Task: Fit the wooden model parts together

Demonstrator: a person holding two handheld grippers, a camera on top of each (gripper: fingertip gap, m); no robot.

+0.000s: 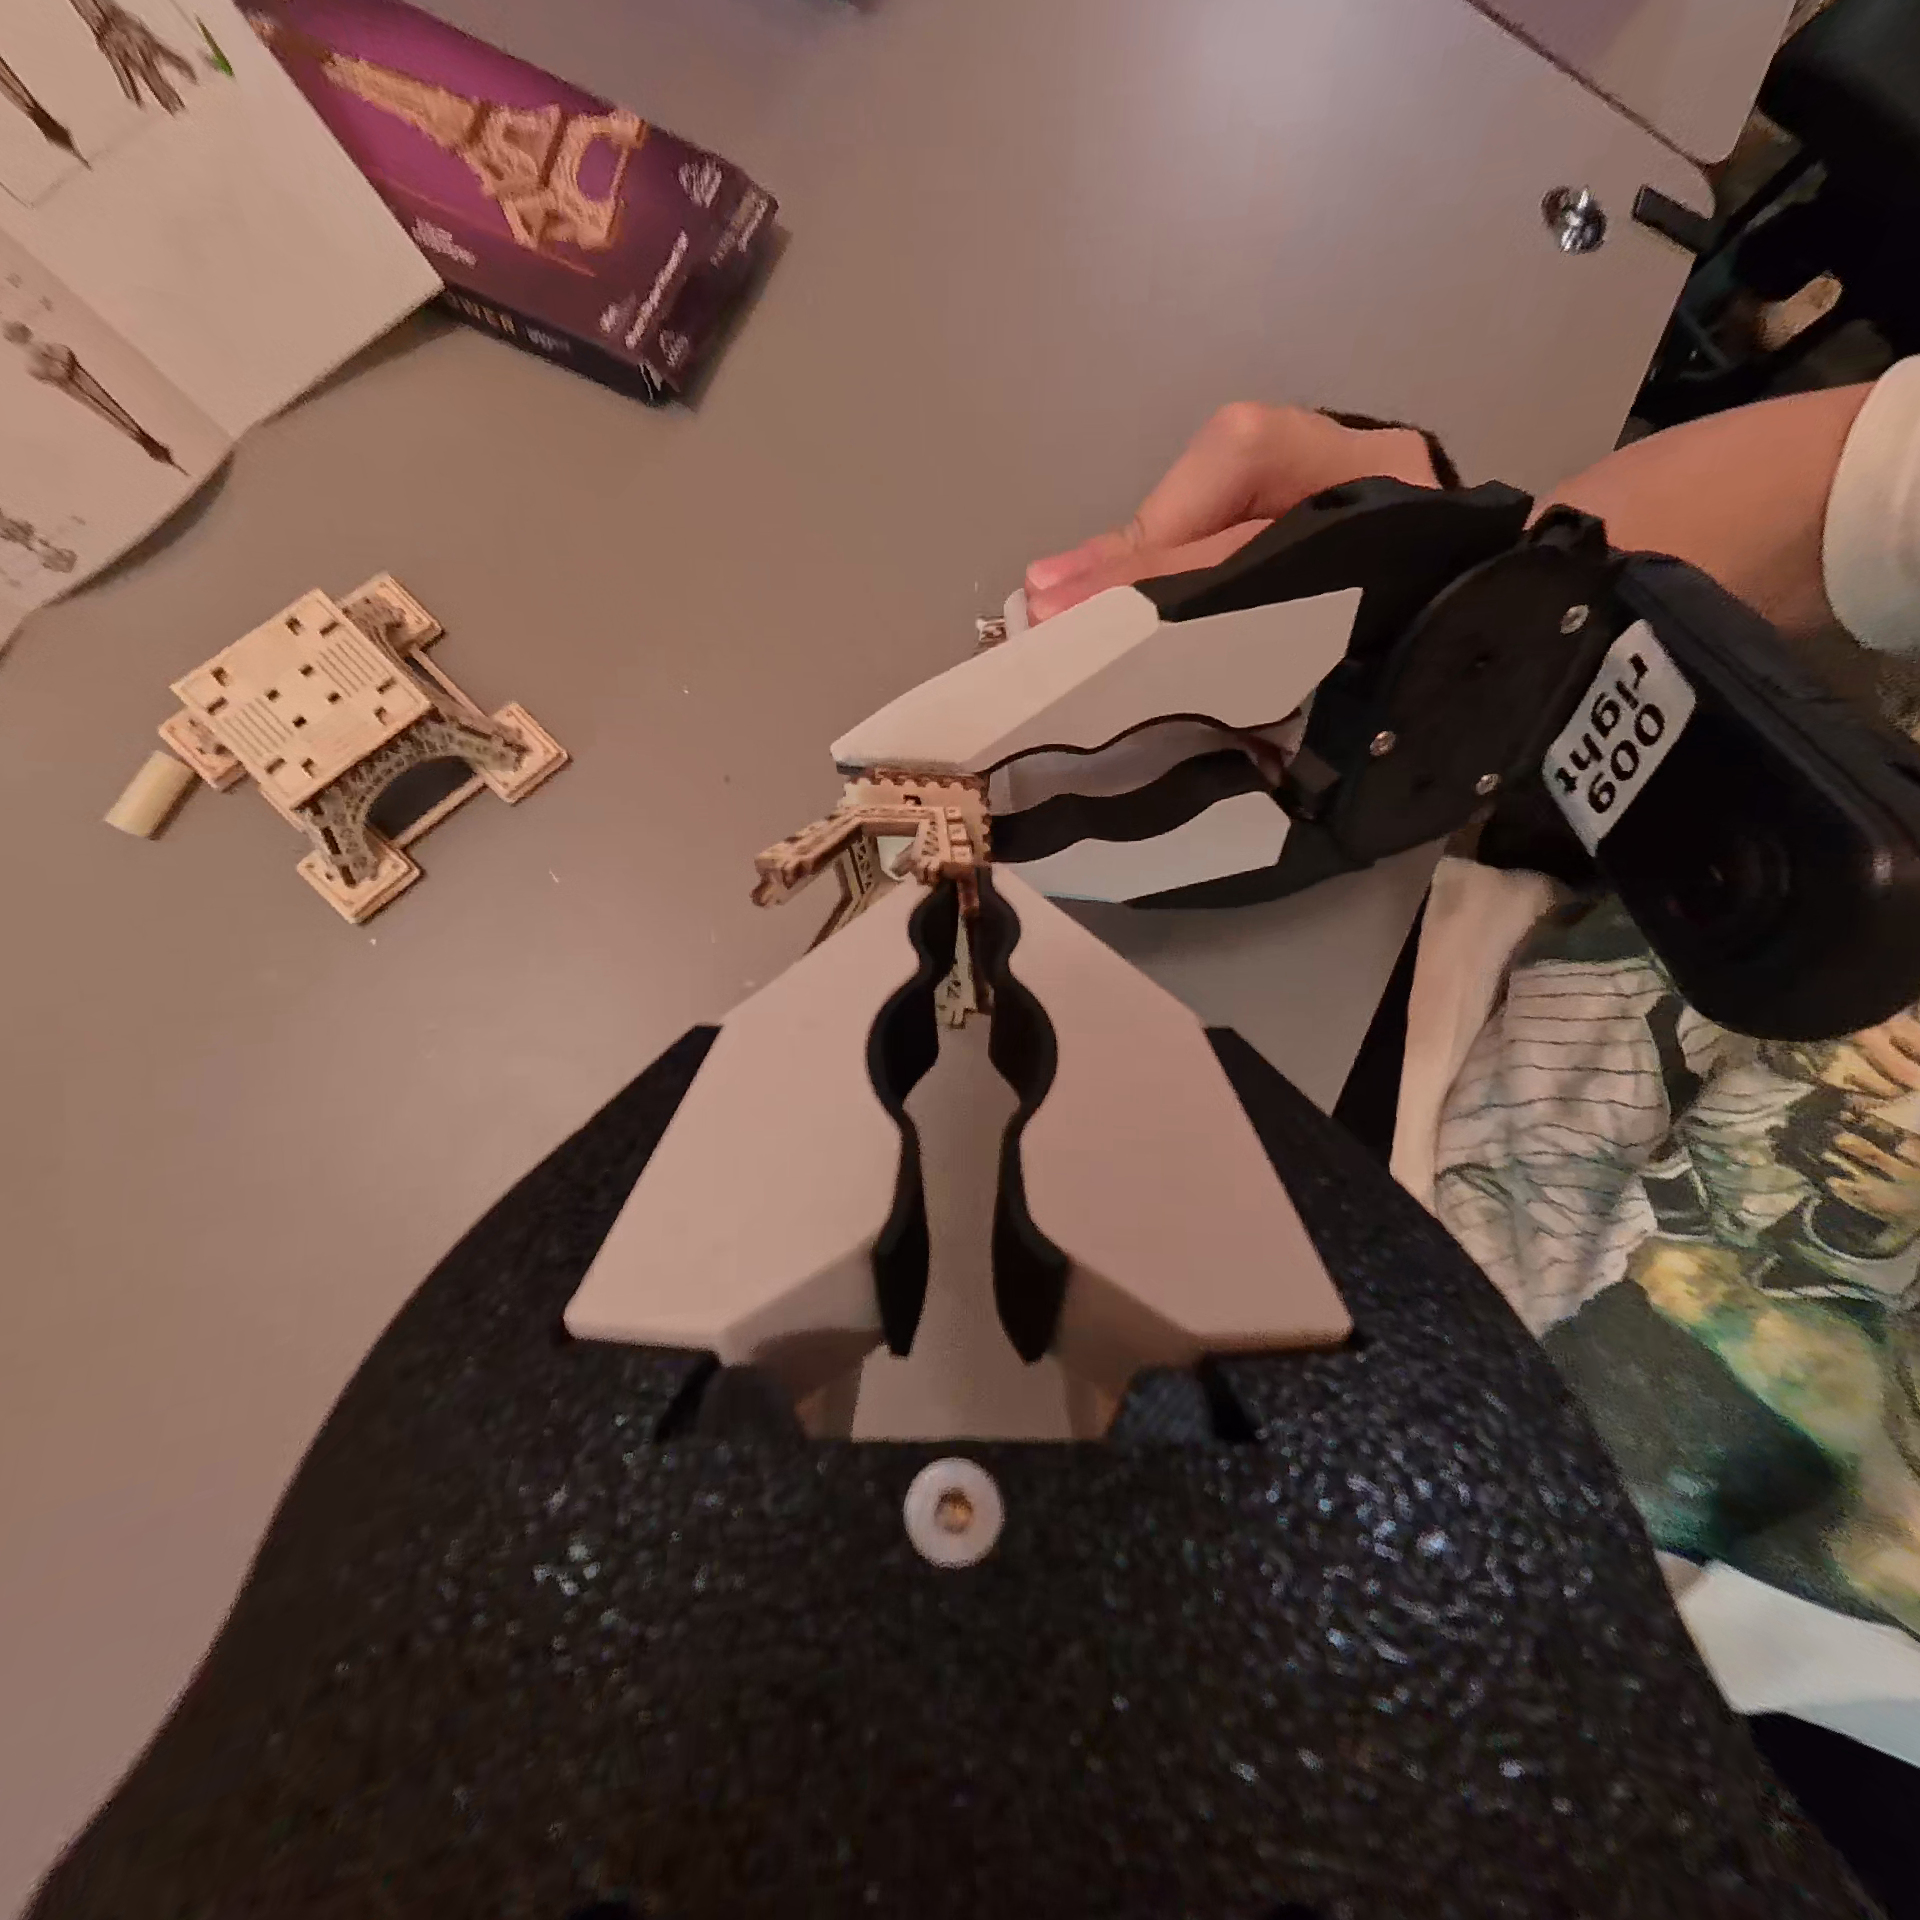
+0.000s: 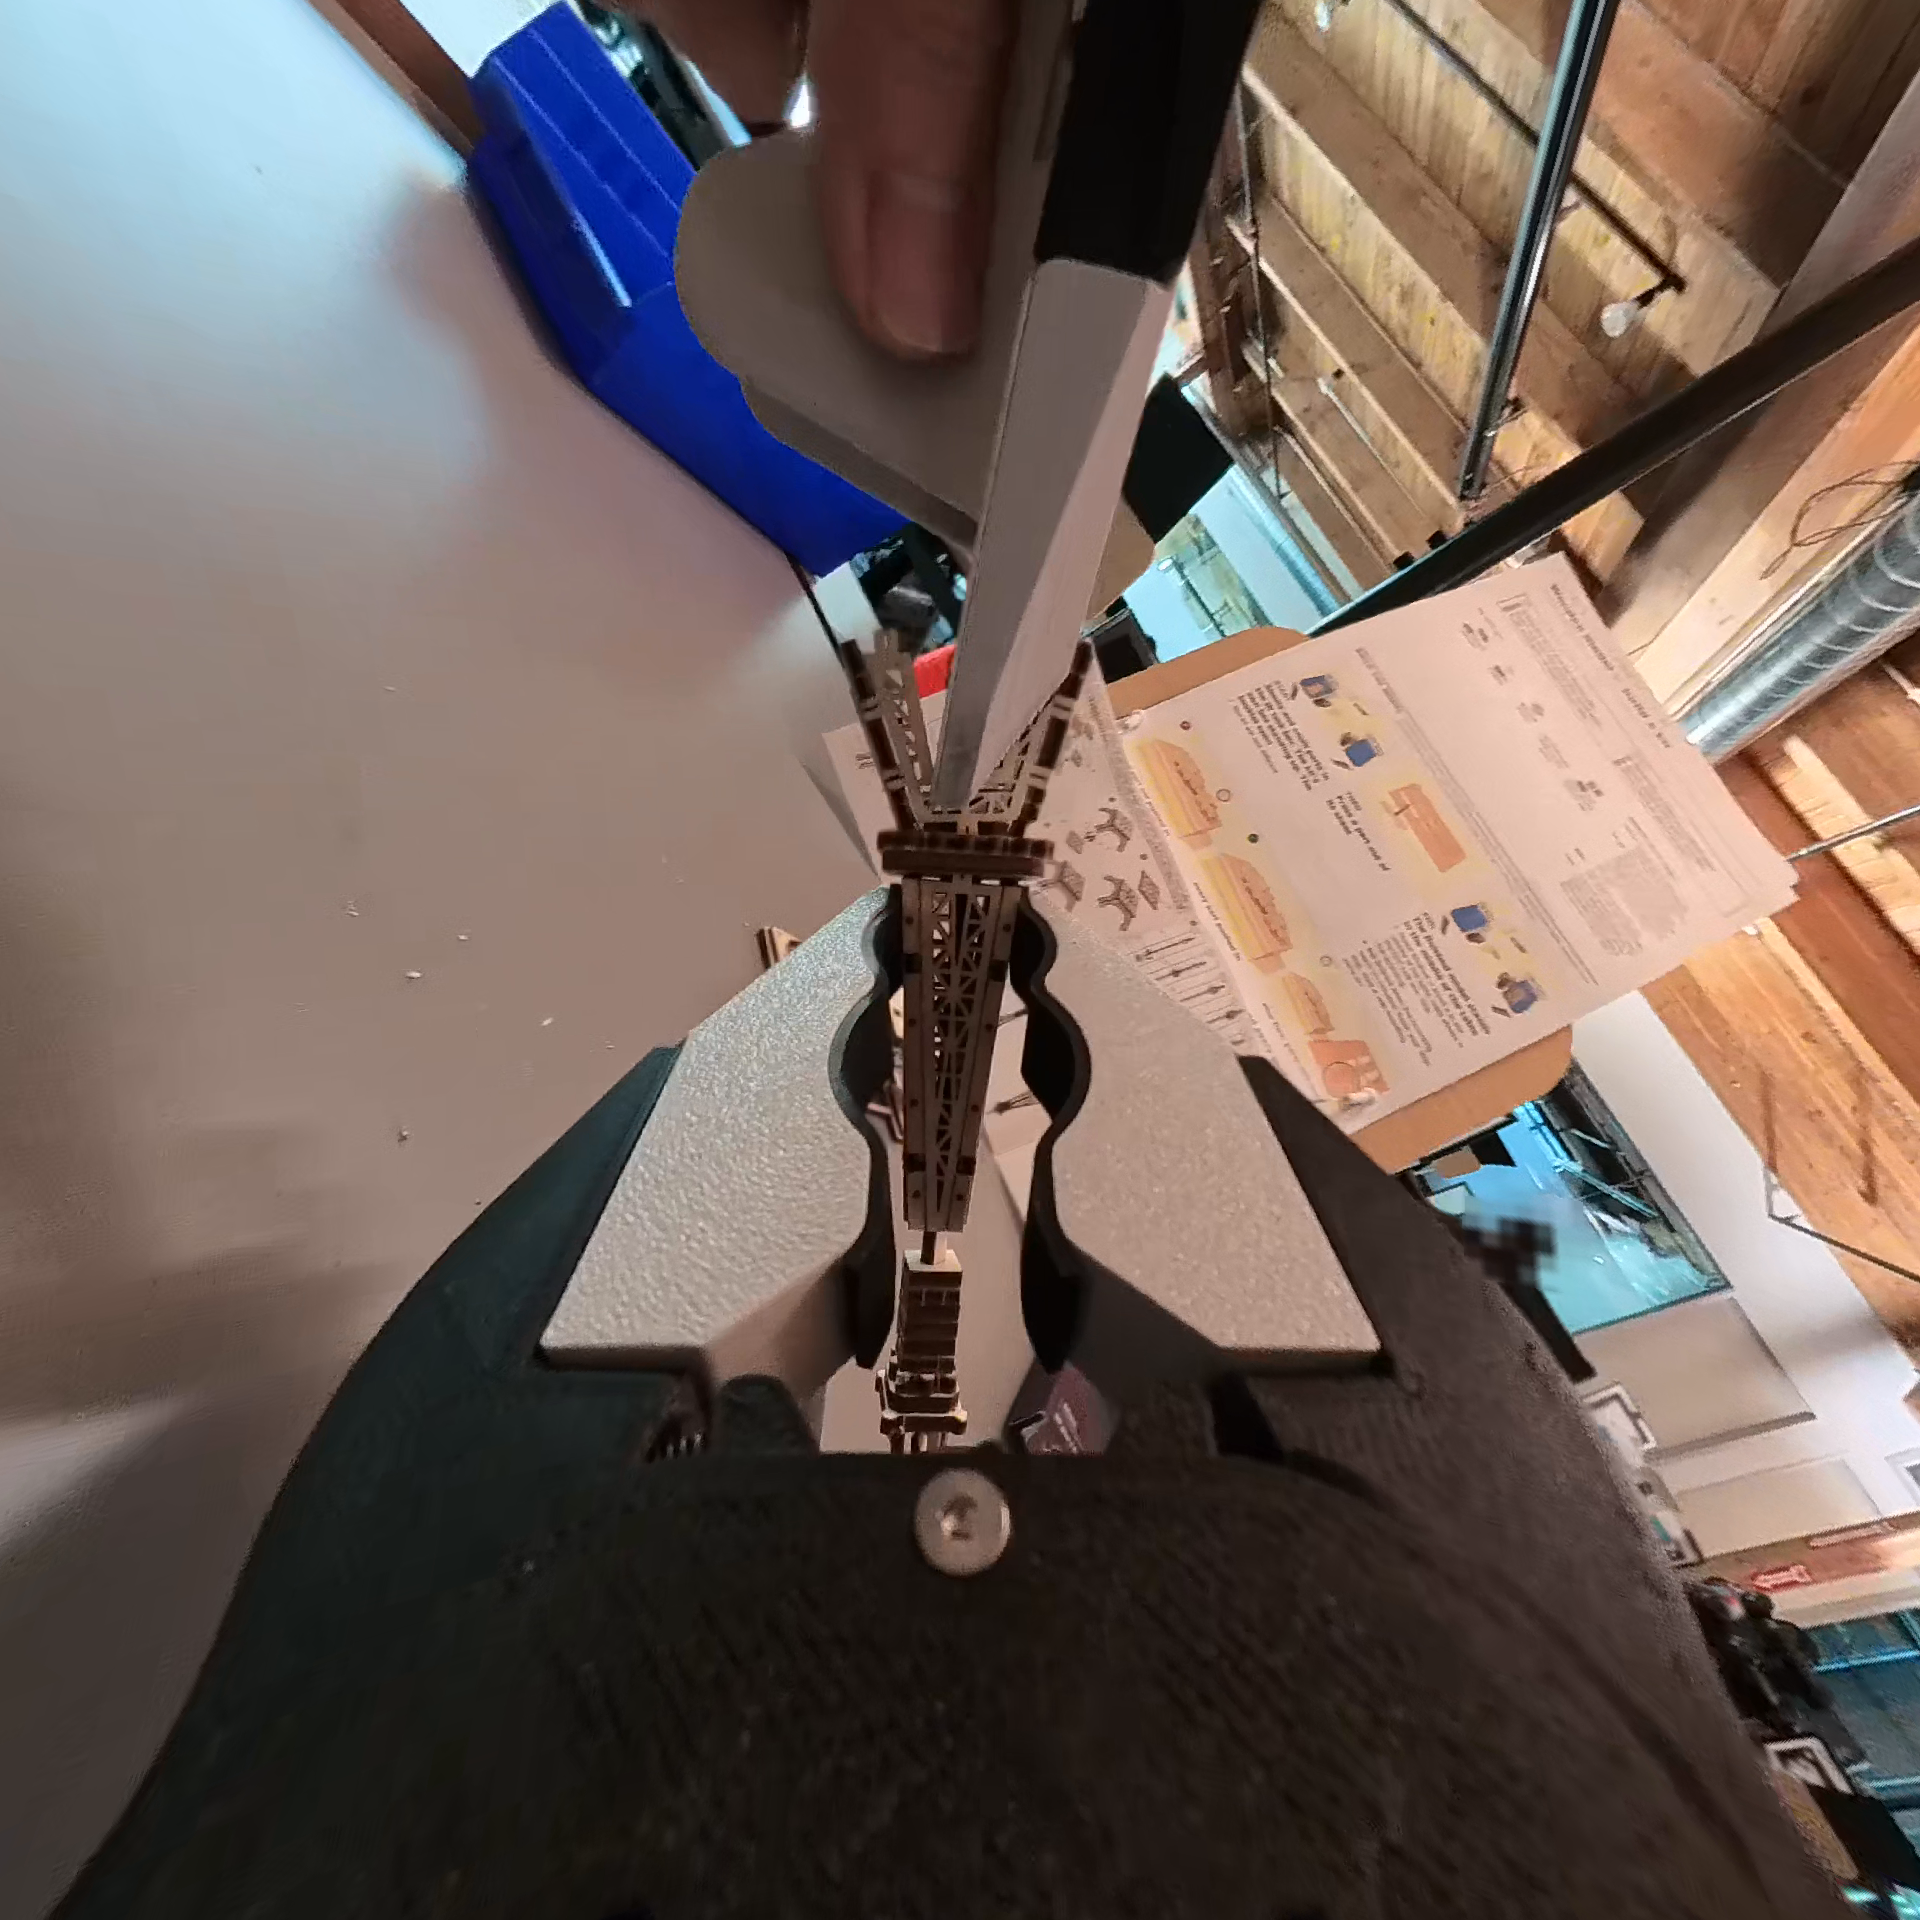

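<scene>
Both tongs pinch one tower section

Clearly, the work sits in mid-air above the grey surface (image 1: 727, 540), not on it. At about nine o'clock in the left wrist view lies the base (image 1: 348, 753), a laser-cut arched piece on four square feet, with a small pale cylinder (image 1: 151, 805) touching its left side; it probably waits for the upper part. At eleven o'clock are paper instructions (image 1: 156, 260) and the purple box (image 1: 540, 197).

Toward the centre, the left tongs (image 1: 961, 935) are closed on a thin edge of the spire (image 2: 940, 1049), likely bracing it. From three o'clock the right tongs (image 2: 951, 914) clamp its tapered lattice shaft just below the collar, the splayed legs pointing away. The person's hand (image 1: 1195, 499) lies along the upper finger.

The wood is thin, pale and fretted, so it looks fragile; the wavy black pads suit narrow pieces.
</scene>
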